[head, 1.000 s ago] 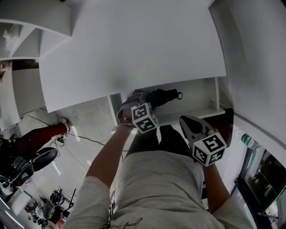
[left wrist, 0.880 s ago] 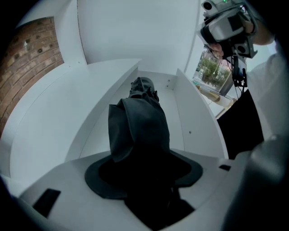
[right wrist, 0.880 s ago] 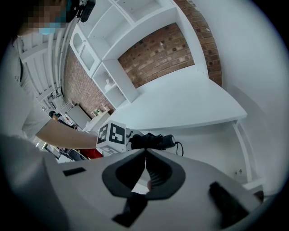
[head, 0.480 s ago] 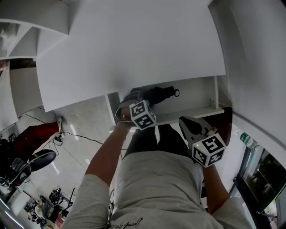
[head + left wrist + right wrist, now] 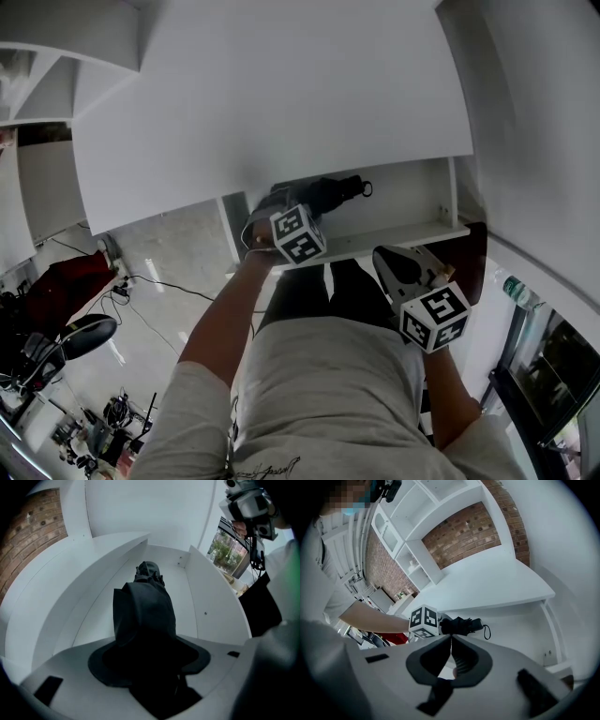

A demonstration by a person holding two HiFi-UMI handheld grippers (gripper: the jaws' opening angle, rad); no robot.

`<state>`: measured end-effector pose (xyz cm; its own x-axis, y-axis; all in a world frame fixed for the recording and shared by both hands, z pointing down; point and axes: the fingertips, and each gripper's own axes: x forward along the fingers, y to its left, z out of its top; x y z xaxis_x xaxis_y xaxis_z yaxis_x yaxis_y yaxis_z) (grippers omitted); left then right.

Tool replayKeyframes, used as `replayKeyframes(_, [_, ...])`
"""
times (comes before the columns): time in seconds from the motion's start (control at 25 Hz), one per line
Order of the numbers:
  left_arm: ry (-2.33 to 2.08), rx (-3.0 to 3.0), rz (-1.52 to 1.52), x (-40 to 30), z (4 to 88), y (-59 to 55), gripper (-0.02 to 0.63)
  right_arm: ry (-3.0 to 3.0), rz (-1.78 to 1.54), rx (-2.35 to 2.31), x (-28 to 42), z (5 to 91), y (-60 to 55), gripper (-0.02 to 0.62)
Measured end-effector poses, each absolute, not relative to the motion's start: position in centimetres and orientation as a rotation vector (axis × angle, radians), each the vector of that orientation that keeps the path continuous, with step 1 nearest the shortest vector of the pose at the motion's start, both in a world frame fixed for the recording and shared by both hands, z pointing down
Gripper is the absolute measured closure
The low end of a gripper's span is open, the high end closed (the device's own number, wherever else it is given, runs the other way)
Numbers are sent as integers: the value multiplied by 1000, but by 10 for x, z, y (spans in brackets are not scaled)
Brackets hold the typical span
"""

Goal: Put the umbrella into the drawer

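Note:
A folded black umbrella (image 5: 330,192) lies lengthwise in the open white drawer (image 5: 398,236), its strap loop at the right end. My left gripper (image 5: 279,206) is shut on the umbrella's left end and points steeply down into the drawer. In the left gripper view the umbrella (image 5: 143,616) fills the gap between the jaws and runs away along the drawer floor (image 5: 185,588). My right gripper (image 5: 386,260) hangs in front of the drawer, near the person's legs, shut on nothing. The right gripper (image 5: 451,640) looks toward the umbrella (image 5: 461,625) and the left gripper's marker cube (image 5: 423,620).
A wide white top (image 5: 281,94) overhangs the drawer. White shelves (image 5: 417,559) and a brick wall (image 5: 464,531) stand behind. On the floor at left lie cables (image 5: 169,286), a red object (image 5: 61,286) and a black stool (image 5: 89,333). A bottle (image 5: 520,292) is at right.

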<state>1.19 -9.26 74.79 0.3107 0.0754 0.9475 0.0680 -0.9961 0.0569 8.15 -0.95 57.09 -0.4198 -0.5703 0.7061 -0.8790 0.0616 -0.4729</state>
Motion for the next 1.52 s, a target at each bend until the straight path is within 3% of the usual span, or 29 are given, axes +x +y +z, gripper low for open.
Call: replayKeyframes(1.52, [189, 2445, 1948, 22, 769, -85, 333, -1998, 1313, 1476, 92, 575, -3, 566])
